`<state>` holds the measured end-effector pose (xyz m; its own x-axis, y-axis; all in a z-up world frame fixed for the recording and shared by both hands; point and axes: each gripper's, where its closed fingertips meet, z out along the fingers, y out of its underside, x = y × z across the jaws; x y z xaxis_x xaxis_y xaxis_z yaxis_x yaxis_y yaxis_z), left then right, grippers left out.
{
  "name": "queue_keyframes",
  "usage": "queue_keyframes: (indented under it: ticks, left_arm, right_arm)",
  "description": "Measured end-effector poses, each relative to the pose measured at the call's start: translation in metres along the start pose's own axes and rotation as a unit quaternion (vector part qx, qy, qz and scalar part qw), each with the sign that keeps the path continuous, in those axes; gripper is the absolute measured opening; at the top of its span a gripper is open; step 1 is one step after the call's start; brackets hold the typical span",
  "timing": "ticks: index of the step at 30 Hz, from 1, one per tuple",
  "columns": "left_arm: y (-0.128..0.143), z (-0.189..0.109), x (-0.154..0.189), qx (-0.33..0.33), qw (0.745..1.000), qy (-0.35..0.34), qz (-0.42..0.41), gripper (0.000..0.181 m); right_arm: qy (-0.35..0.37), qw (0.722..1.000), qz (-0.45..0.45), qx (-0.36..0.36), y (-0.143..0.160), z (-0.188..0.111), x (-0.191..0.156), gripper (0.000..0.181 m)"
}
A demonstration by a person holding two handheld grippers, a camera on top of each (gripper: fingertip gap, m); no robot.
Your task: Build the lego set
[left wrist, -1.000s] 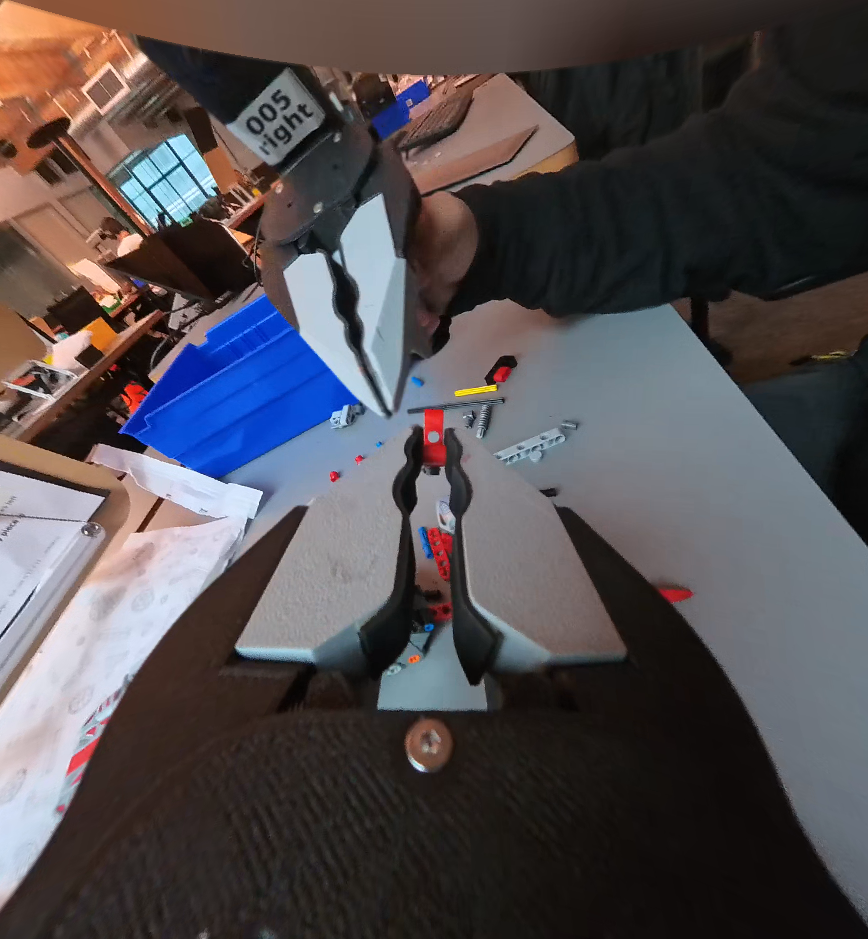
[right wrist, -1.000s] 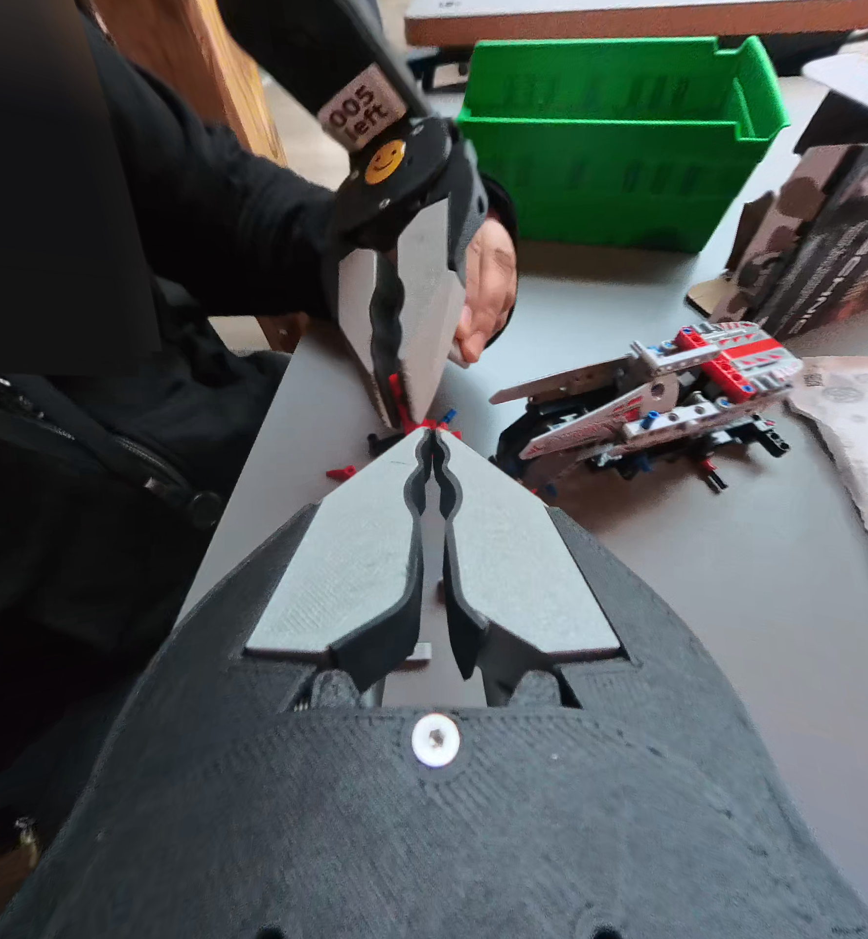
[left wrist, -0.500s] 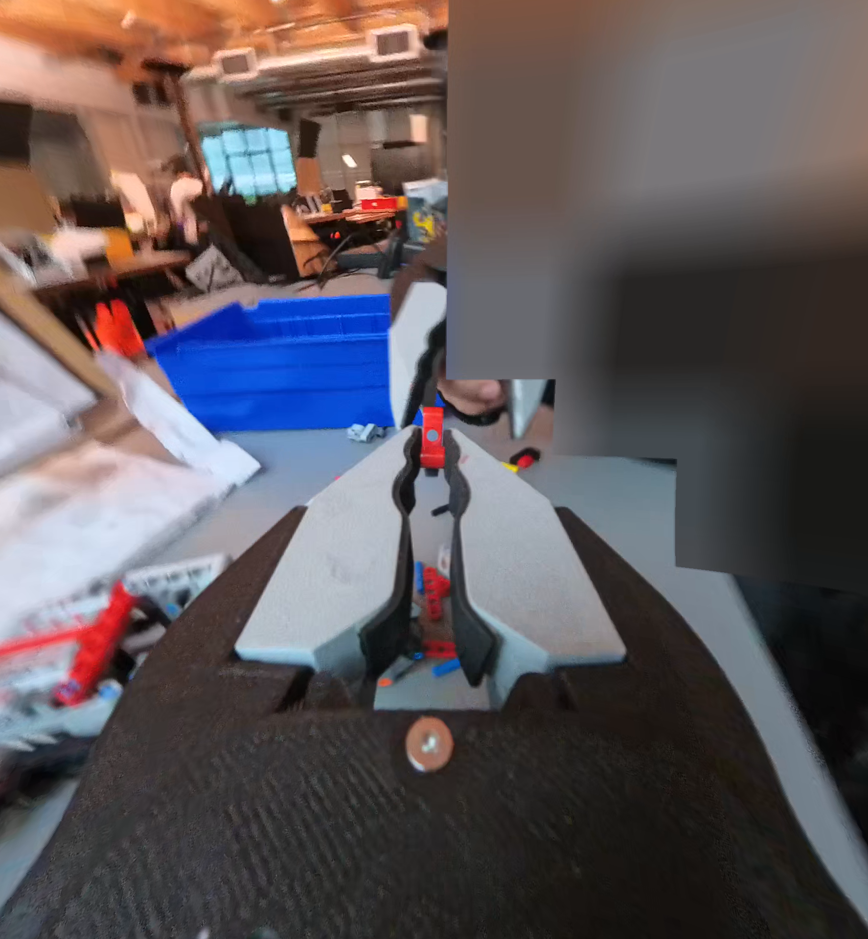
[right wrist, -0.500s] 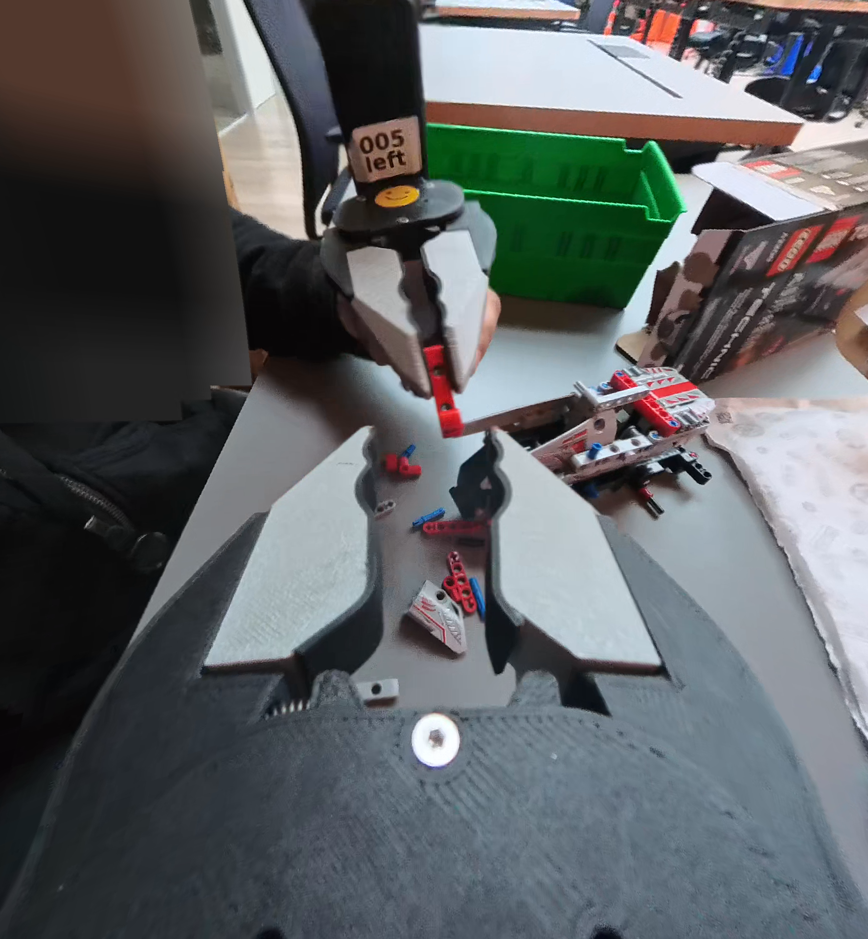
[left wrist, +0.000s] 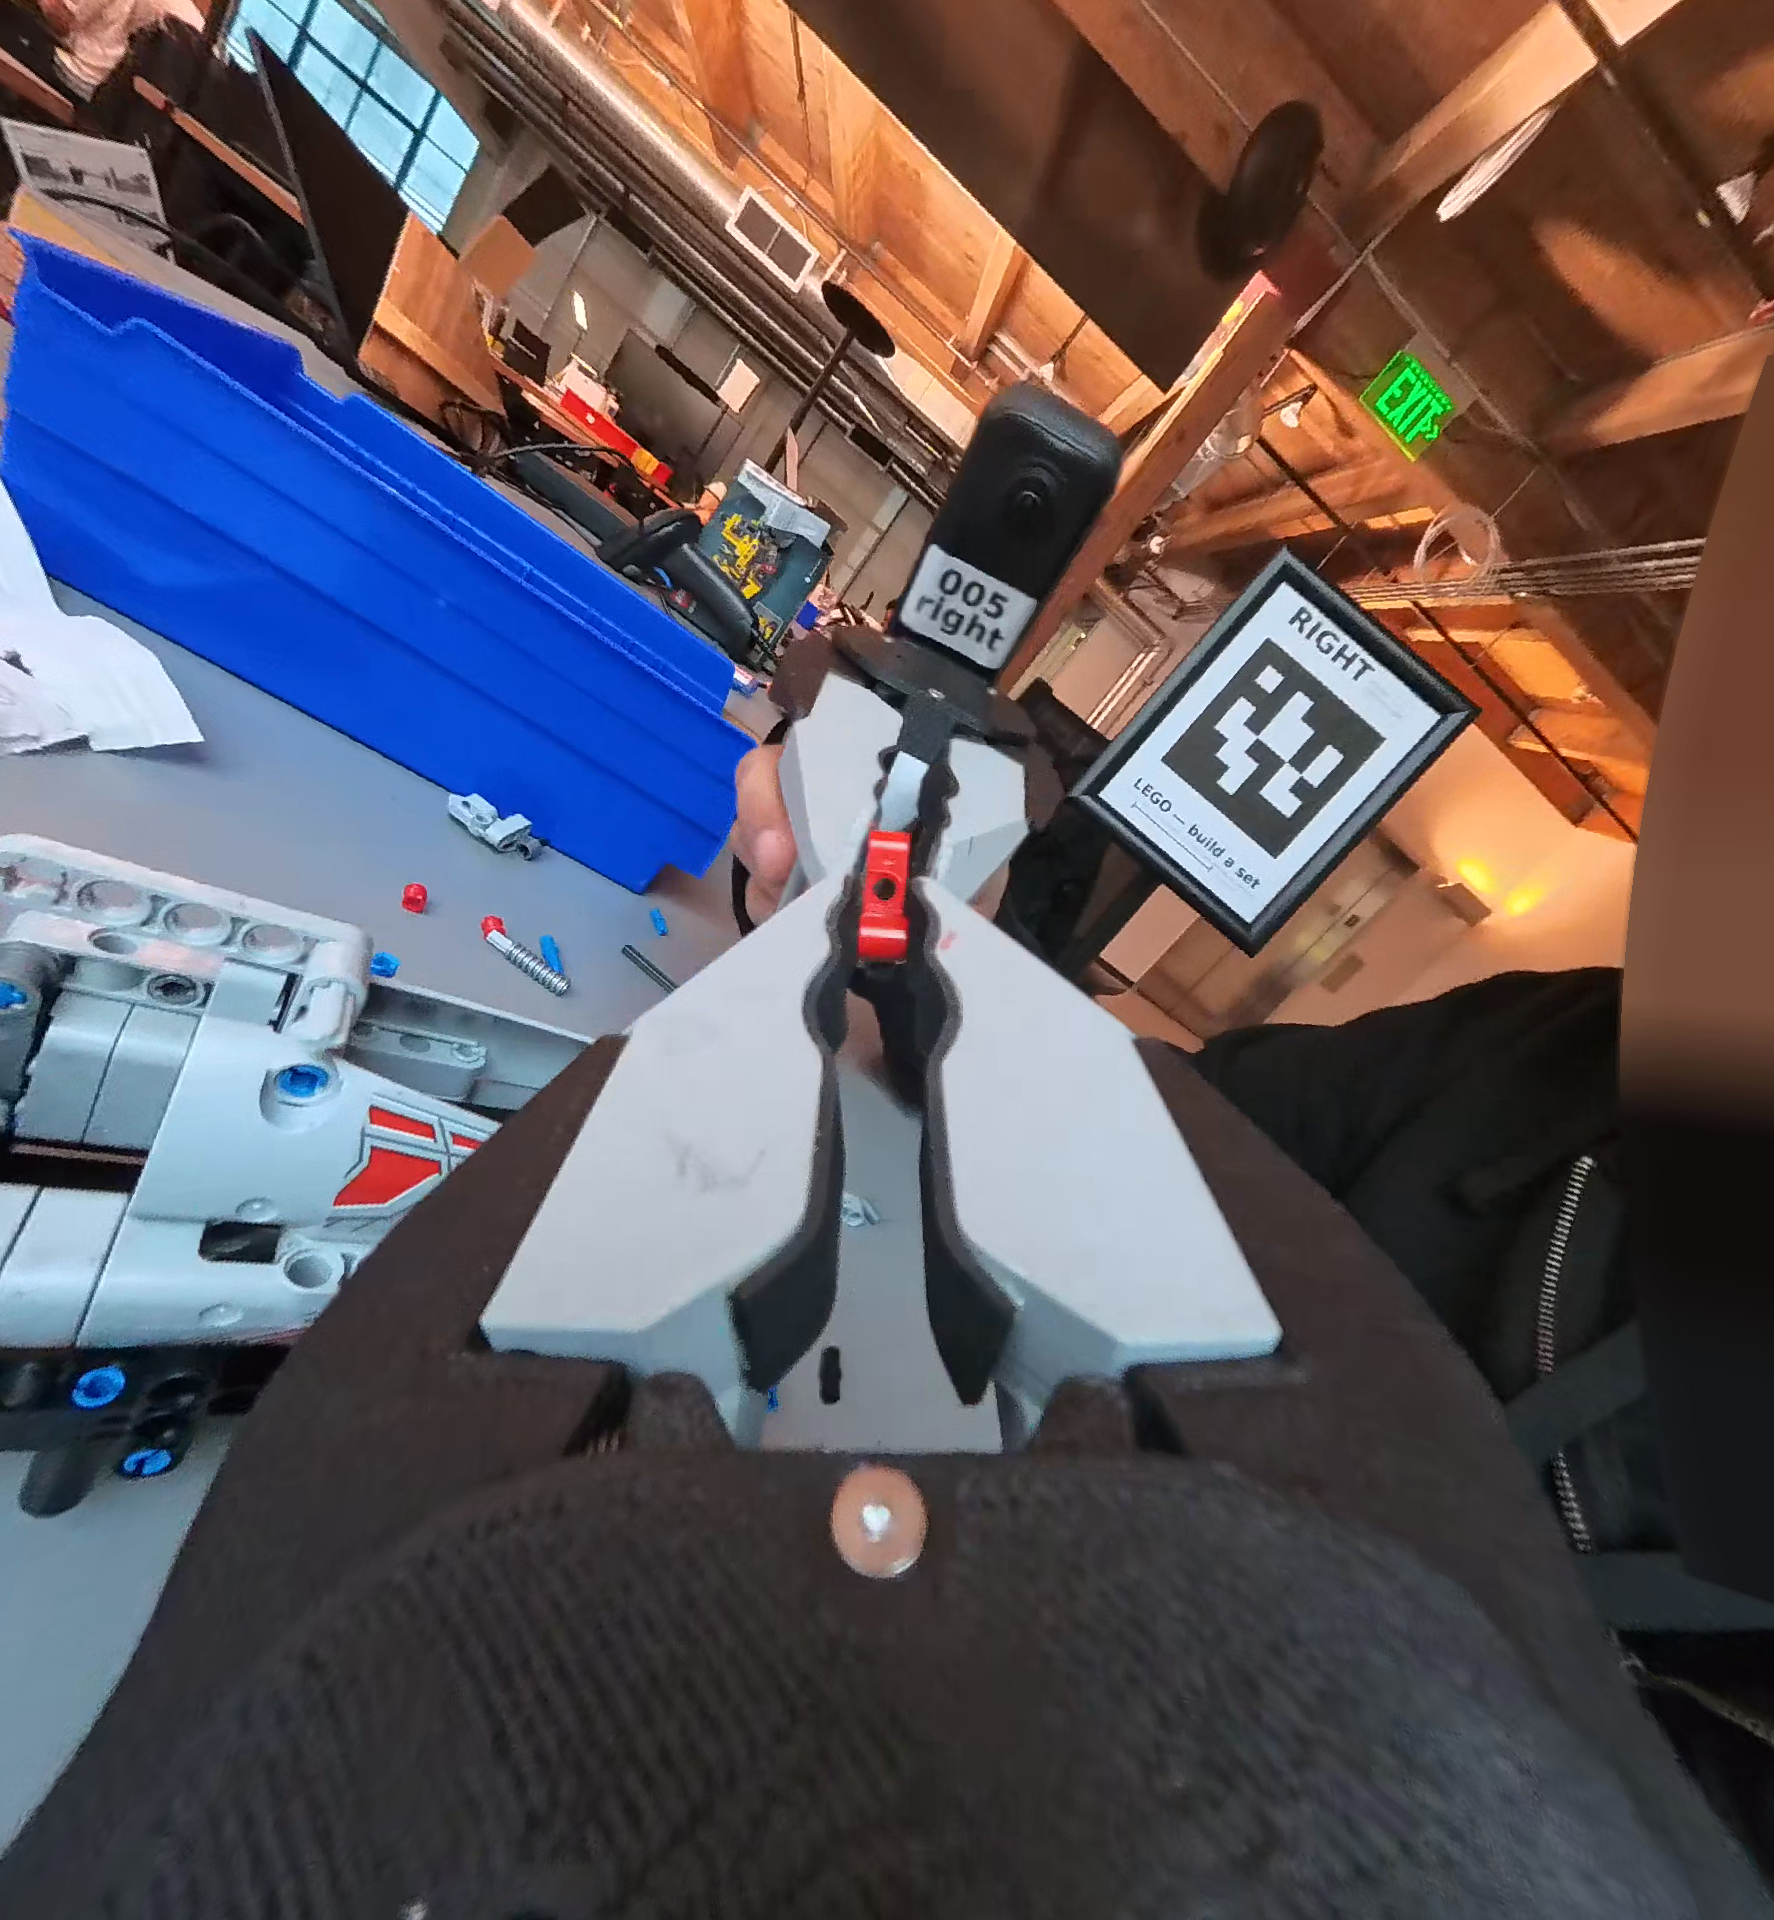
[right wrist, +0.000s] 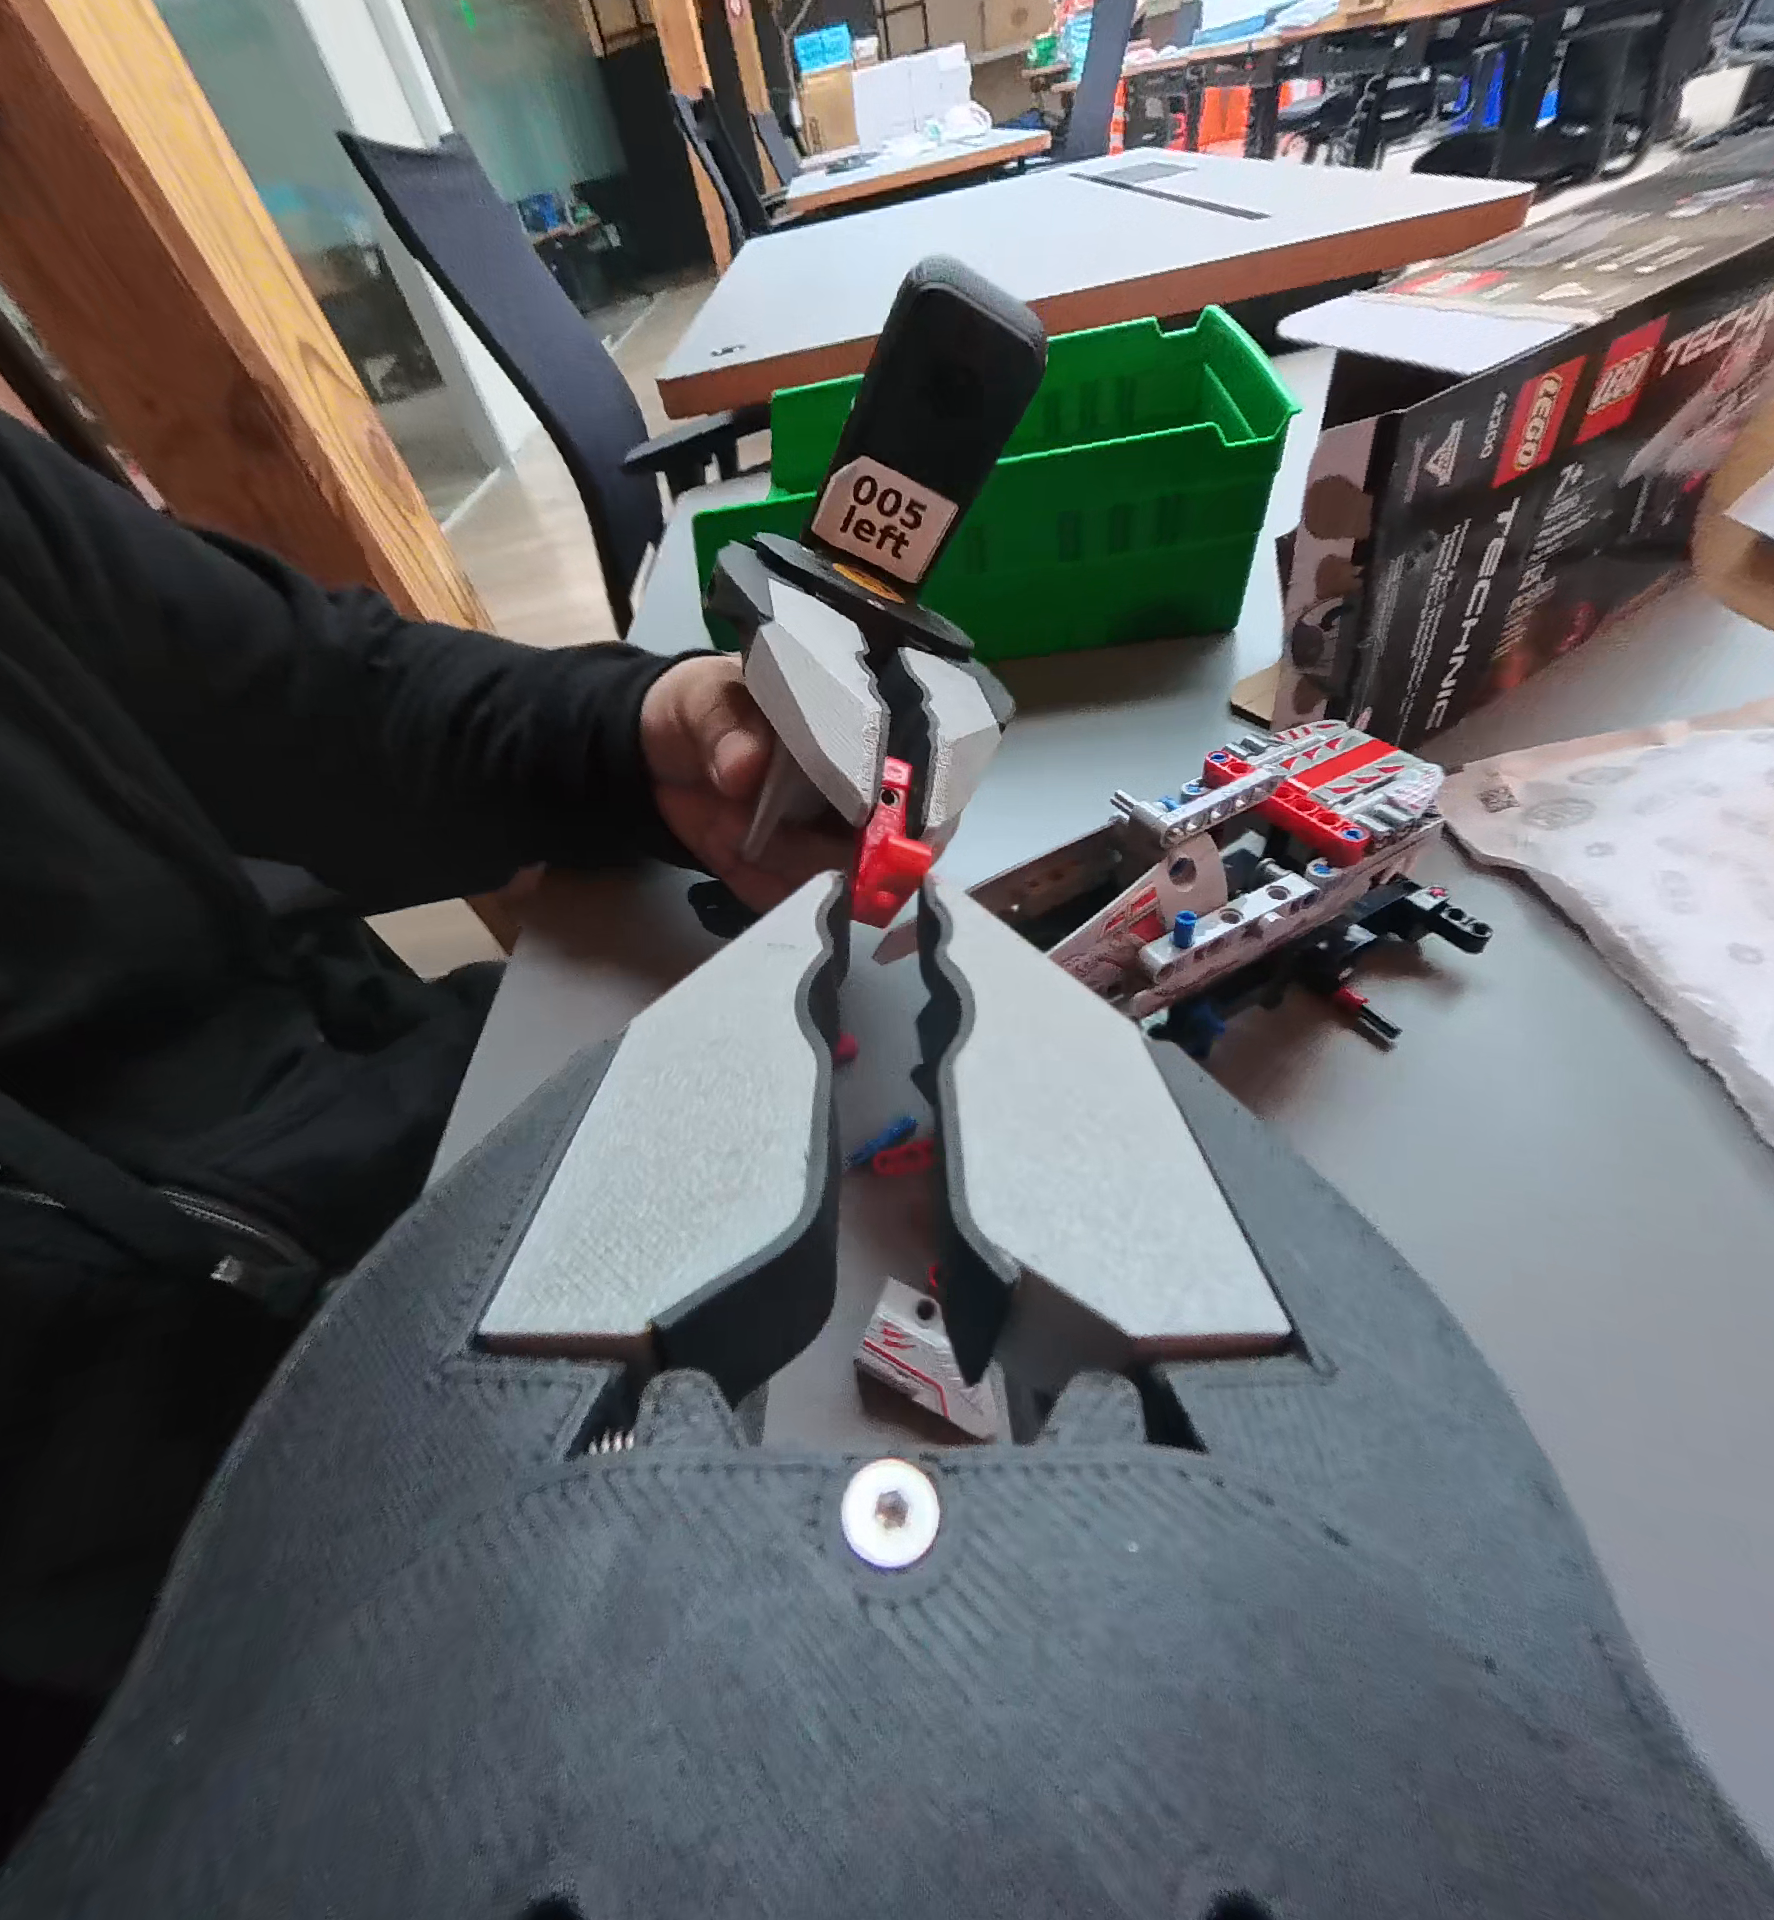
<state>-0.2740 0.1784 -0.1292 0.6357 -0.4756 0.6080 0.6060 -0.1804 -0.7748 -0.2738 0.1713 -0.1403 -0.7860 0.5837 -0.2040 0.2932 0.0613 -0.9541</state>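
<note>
Sitting pinched at the centre of the left wrist view, a small red lego piece (left wrist: 884, 896) is clamped between the tips of the left tool (left wrist: 881, 914), held up off the desk (left wrist: 270, 800). Directly behind it in that frame the right tool (left wrist: 909, 821) faces back, its jaws parted a little around the far end of the same piece. The right wrist view shows the piece (right wrist: 888, 847) just above frame centre, hanging from the left tool (right wrist: 888, 800), with the right tool's (right wrist: 878, 904) spread tips on either side of its lower end; whether they touch it cannot be told. A hand (right wrist: 727, 769) in a black sleeve grips the left tool at left of centre. Right of centre lies the half-built grey and red lego model (right wrist: 1267, 862) on the desk, and the same model (left wrist: 166, 1122) fills the left edge of the left wrist view. Loose small parts (left wrist: 530, 956) are scattered near it. A blue bin (left wrist: 343, 582) stands at upper left there, a green bin (right wrist: 1070, 499) at upper centre of the right wrist view, the set's box (right wrist: 1537, 499) at upper right.
</note>
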Motion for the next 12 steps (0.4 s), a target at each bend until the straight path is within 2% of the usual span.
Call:
queue_keyframes:
  ticks: [4,8,10,12]
  left_arm:
    - [0.001,0.0,-0.005,-0.015,0.999,-0.021,0.019,0.008]
    - [-0.001,-0.006,-0.007,-0.05,0.99,-0.059,0.118,0.036]
    - [0.006,-0.008,-0.013,-0.107,0.959,-0.108,0.239,0.044]
    - [0.014,-0.01,-0.021,-0.157,0.885,-0.17,0.405,0.042]
  right_arm:
    - [-0.045,0.994,0.096,0.013,0.001,-0.002,0.002,0.004]
    - [-0.094,0.975,0.196,0.051,-0.004,-0.014,0.007,0.004]
    - [-0.139,0.957,0.246,0.06,-0.006,-0.02,0.003,0.004]
    - [-0.174,0.941,0.286,0.055,-0.004,-0.021,-0.002,0.004]
